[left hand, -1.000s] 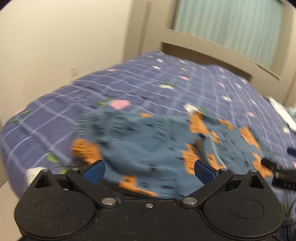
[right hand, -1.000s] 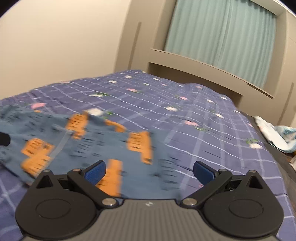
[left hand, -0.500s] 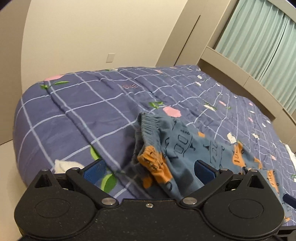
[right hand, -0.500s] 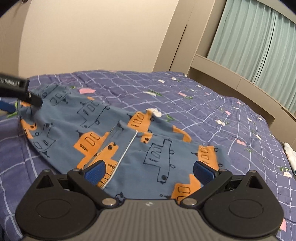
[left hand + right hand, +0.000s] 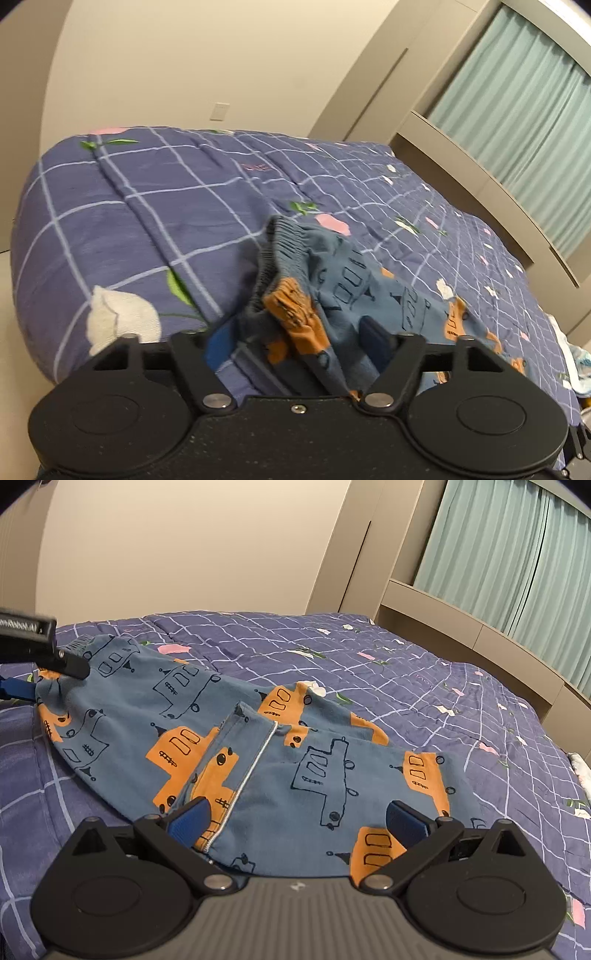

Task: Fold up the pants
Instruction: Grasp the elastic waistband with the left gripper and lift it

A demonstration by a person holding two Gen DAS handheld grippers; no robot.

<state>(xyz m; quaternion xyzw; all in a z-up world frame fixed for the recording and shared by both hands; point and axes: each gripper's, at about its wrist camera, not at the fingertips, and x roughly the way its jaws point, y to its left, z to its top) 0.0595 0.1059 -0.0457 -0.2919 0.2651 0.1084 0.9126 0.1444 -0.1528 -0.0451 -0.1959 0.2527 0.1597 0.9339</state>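
Small blue pants [image 5: 295, 768] with orange and outlined truck prints lie on the purple checked bed cover [image 5: 424, 672]. Their gathered waistband [image 5: 280, 243] is at the left end, near the bed's edge. My left gripper [image 5: 295, 336] is open, its blue pads either side of the bunched waist fabric; it also shows at the left of the right wrist view [image 5: 48, 657]. My right gripper [image 5: 295, 818] is open over the leg end of the pants, where one leg lies across the other with a white seam line [image 5: 255, 768] showing.
The bed's rounded corner [image 5: 33, 295] drops off to the left, with pale floor beside it. A beige headboard ledge [image 5: 461, 627] and green curtains [image 5: 517, 546] stand behind. Crumpled light cloth [image 5: 576, 362] lies at the bed's right edge.
Both grippers have swung left and settled; the blur is gone. My left gripper has closed in on the waistband, its pads a little nearer together. The right one holds over the legs.
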